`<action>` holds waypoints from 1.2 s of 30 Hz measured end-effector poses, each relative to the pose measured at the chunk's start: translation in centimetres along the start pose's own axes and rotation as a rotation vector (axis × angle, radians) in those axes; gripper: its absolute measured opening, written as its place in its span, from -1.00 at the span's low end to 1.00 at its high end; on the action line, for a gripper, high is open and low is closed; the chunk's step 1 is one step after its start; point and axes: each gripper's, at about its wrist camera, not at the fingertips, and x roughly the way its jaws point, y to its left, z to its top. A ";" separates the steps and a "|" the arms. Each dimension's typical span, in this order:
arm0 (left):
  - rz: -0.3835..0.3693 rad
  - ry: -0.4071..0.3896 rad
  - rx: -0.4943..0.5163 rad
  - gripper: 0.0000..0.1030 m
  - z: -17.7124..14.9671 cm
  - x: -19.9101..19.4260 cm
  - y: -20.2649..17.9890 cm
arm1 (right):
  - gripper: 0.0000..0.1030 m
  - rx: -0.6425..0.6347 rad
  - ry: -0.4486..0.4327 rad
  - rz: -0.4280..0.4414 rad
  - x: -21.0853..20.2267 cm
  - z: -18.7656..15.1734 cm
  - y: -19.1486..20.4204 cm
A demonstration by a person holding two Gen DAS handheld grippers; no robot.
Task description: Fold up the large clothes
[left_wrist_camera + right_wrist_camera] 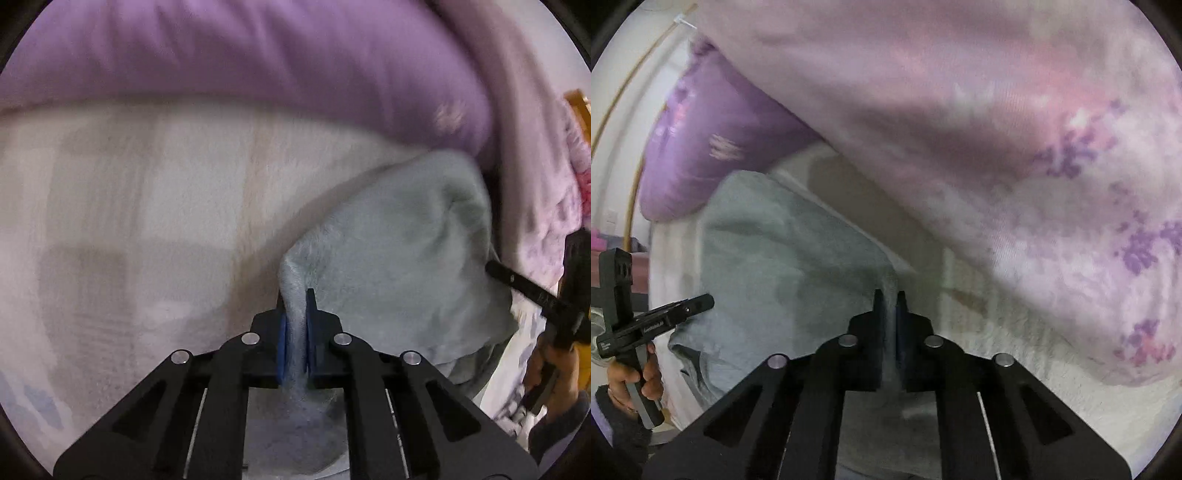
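A pale grey-green fleece garment (399, 251) lies on a white fuzzy bed cover (147, 206). My left gripper (295, 325) is shut on one edge of the garment, with cloth pinched between its blue pads. My right gripper (889, 328) is shut on another edge of the same garment (783, 258). The garment hangs and stretches between the two grippers. The right gripper also shows at the right edge of the left wrist view (524, 284), and the left gripper at the left edge of the right wrist view (683, 310).
A purple pillow (258, 55) lies at the far side of the bed. A pink and purple flowered quilt (1034, 166) is bunched up to the right. A wall and a wooden frame (631, 122) stand at the far left.
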 end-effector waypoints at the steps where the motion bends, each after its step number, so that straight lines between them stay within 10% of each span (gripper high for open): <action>1: -0.028 -0.031 0.000 -0.86 -0.4 -1.3 -0.1 | -0.92 -0.021 -0.037 0.007 -1.1 -0.4 0.2; 7: -0.137 -0.186 0.082 -0.87 -7.6 -9.9 -0.7 | -0.92 -0.066 -0.223 0.128 -9.8 -6.3 1.5; 19: -0.164 0.077 -0.068 -0.83 -29.6 -7.9 2.4 | -0.85 0.091 -0.023 0.126 -9.7 -28.6 -1.2; 28: -0.199 -0.002 -0.257 -0.48 -32.1 -11.5 2.9 | -0.34 0.273 0.004 0.036 -11.9 -34.2 -1.9; 33: -0.262 -0.025 -0.222 -0.48 -30.4 -10.7 -2.3 | -0.35 0.272 -0.082 0.179 -13.0 -32.6 2.8; 36: -0.228 -0.005 -0.160 -0.14 -30.4 -8.1 -5.8 | -0.35 0.299 -0.034 0.221 -9.2 -31.7 5.1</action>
